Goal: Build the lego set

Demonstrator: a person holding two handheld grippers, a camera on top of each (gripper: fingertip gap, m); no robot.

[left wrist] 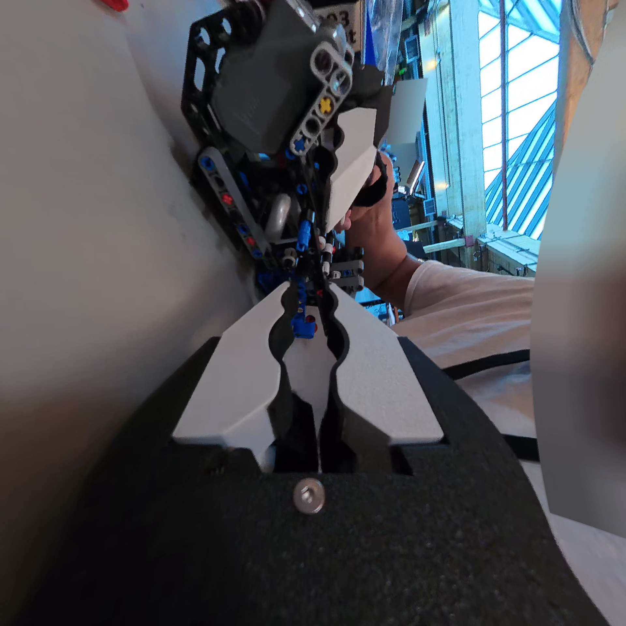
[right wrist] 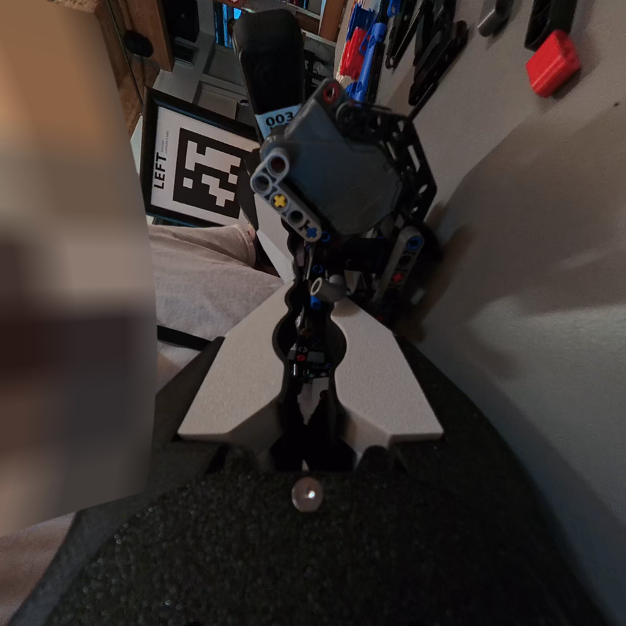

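Observation:
The lego model is a dark grey motor block [left wrist: 250, 95] in a black beam frame, with a grey beam carrying a yellow cross axle [left wrist: 325, 105] and blue and red pins below. It is held tilted against the white table [left wrist: 84, 203]. My left gripper [left wrist: 308, 288] is shut on the model's thin black and blue lower end. My right gripper [right wrist: 313, 301] is shut on the same model [right wrist: 338, 179] from the opposite side. The right gripper's white finger [left wrist: 352, 162] and a hand show behind the model in the left wrist view.
Loose parts lie on the table [right wrist: 508, 237] in the right wrist view: a red block [right wrist: 552, 67], blue and red pieces [right wrist: 362, 57] and black beams [right wrist: 433, 61]. The left gripper's marker card [right wrist: 200, 172] and a white sleeve [left wrist: 467, 305] are close by. The tips of both grippers are at nearly the same place.

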